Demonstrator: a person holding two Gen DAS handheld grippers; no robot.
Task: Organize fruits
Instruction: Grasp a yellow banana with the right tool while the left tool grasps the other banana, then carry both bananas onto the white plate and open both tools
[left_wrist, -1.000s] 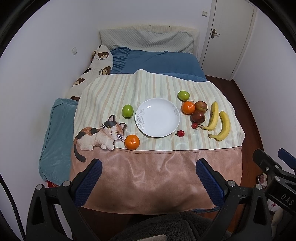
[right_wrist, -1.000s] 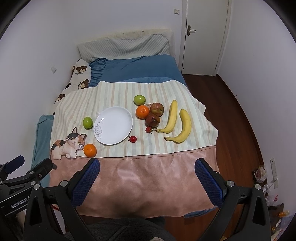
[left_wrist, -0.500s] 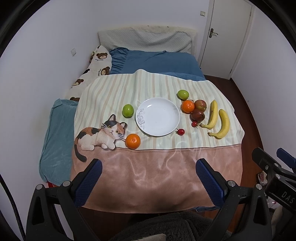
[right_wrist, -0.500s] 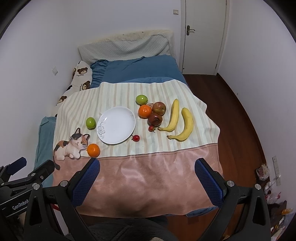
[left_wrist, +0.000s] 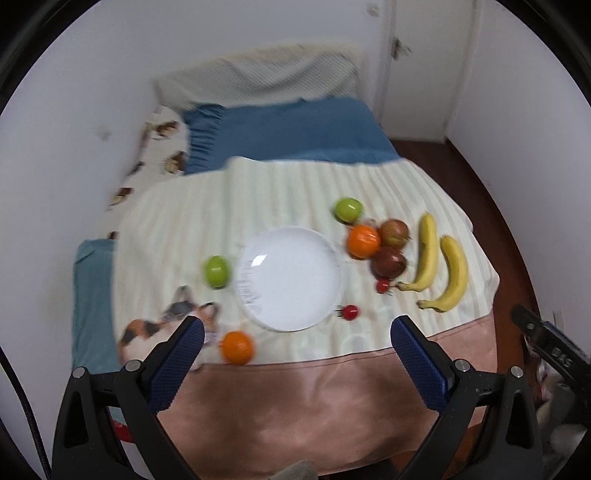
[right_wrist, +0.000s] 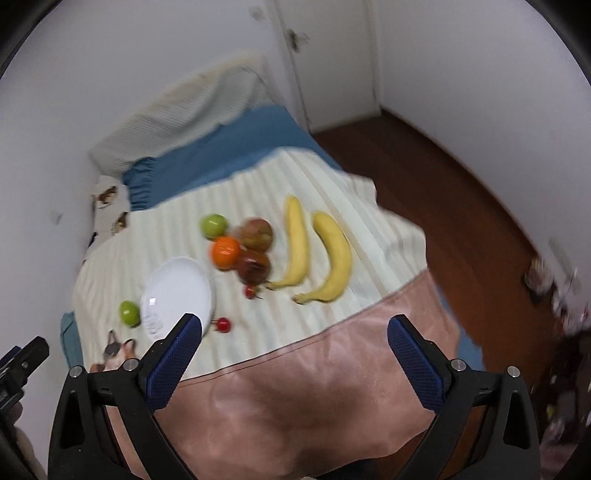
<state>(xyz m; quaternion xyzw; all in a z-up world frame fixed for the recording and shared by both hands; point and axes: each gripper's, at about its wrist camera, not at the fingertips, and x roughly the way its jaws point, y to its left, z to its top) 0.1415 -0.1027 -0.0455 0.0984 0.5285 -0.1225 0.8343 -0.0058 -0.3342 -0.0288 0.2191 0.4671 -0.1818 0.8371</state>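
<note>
An empty white plate (left_wrist: 290, 273) (right_wrist: 179, 293) lies on a striped cloth over a bed. Right of it sit an orange (left_wrist: 364, 242) (right_wrist: 226, 252), two dark apples (left_wrist: 388, 263) (right_wrist: 253, 266), a green fruit (left_wrist: 348, 209) (right_wrist: 213, 226) and two bananas (left_wrist: 448, 275) (right_wrist: 332, 258). Another green fruit (left_wrist: 218, 271) (right_wrist: 129, 313) and a second orange (left_wrist: 238, 347) lie left of the plate. Two small red fruits (left_wrist: 350, 312) (right_wrist: 223, 325) lie near the plate. My left gripper (left_wrist: 295, 343) and right gripper (right_wrist: 293, 343) are both open and empty, above the cloth's near part. Both views are blurred.
A cat toy (left_wrist: 162, 328) lies at the cloth's near left. Blue bedding (left_wrist: 288, 133) and a pillow (left_wrist: 258, 81) lie beyond. A white wall runs along the left; wooden floor (right_wrist: 443, 177) and a door (right_wrist: 325, 55) are at the right.
Both grippers have moved forward and closer to the cloth, so the fruits look larger. The right wrist view has tilted and swung. Nothing on the cloth has moved.
</note>
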